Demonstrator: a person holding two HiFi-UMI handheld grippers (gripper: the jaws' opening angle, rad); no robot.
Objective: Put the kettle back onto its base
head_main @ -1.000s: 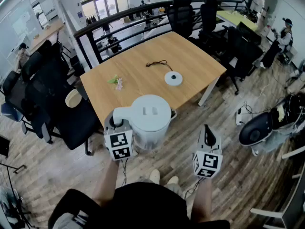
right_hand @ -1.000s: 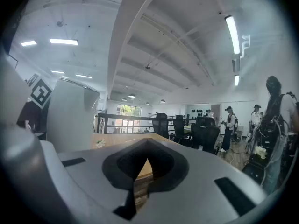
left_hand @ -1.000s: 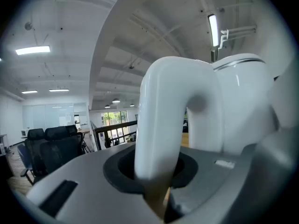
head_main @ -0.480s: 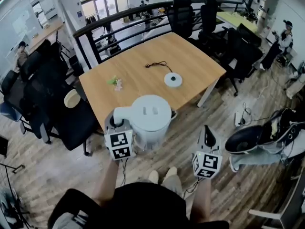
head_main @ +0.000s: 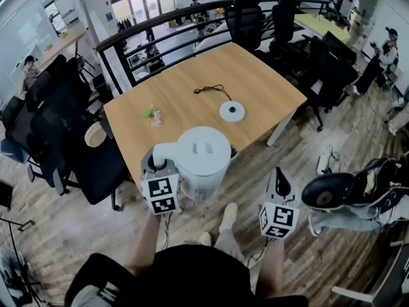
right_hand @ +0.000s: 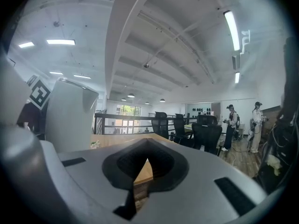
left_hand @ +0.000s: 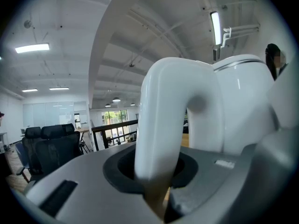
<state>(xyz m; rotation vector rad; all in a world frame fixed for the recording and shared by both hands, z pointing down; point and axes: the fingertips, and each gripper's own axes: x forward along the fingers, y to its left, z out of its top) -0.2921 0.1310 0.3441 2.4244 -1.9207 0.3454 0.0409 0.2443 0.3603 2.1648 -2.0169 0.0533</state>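
Note:
The white kettle [head_main: 199,160] hangs in the air just short of the wooden table's [head_main: 185,110] near edge. My left gripper [head_main: 155,163] is shut on its curved handle [left_hand: 161,125], which fills the left gripper view beside the kettle body [left_hand: 243,106]. The round white base [head_main: 232,111] lies on the table's right half, with its black cord [head_main: 211,87] running toward the far side. My right gripper [head_main: 278,173] hovers over the floor to the right of the kettle, jaws together and nothing in them. In the right gripper view [right_hand: 140,171] the kettle [right_hand: 70,115] stands at the left.
A small sprig of flowers [head_main: 153,112] lies on the table's left part. Black office chairs [head_main: 70,133] crowd the left side and others [head_main: 319,62] the far right. A black railing [head_main: 160,27] runs behind the table. A dark seat [head_main: 339,190] sits low at the right.
The table and base have shifted slightly in the head view as I step toward them, one foot now forward. Both grippers keep their places in the picture, the kettle still held.

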